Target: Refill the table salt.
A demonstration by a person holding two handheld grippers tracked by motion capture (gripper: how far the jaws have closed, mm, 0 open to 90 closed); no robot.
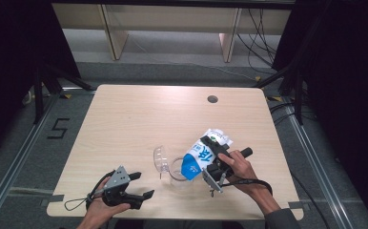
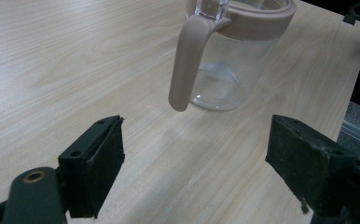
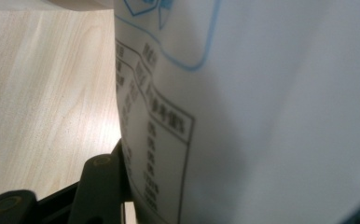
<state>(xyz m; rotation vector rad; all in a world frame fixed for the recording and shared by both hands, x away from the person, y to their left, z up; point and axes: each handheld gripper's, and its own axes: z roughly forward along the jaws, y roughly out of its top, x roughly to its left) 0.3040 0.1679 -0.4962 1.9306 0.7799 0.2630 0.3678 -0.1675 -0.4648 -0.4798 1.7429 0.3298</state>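
Observation:
A white and blue carton [image 1: 205,153] is tilted over a clear jug [image 1: 178,169], its blue lower end above the jug's mouth. My right gripper [image 1: 208,160] is shut on the carton's middle. In the right gripper view the carton's printed side [image 3: 262,116] sits against one finger [image 3: 99,184]. The jug's clear lid [image 1: 160,159] stands flipped open to its left. In the left gripper view the jug [image 2: 229,70] has a beige handle [image 2: 187,60] and rim. My left gripper [image 1: 144,185] rests open near the table's front left, and nothing is between its jaws [image 2: 194,163].
The light wooden table [image 1: 139,119] has a round cable hole [image 1: 212,99] at the back right. Beyond the table are grey floor, wooden furniture legs and loose cables. A "5" mark [image 1: 58,128] is on the floor to the left.

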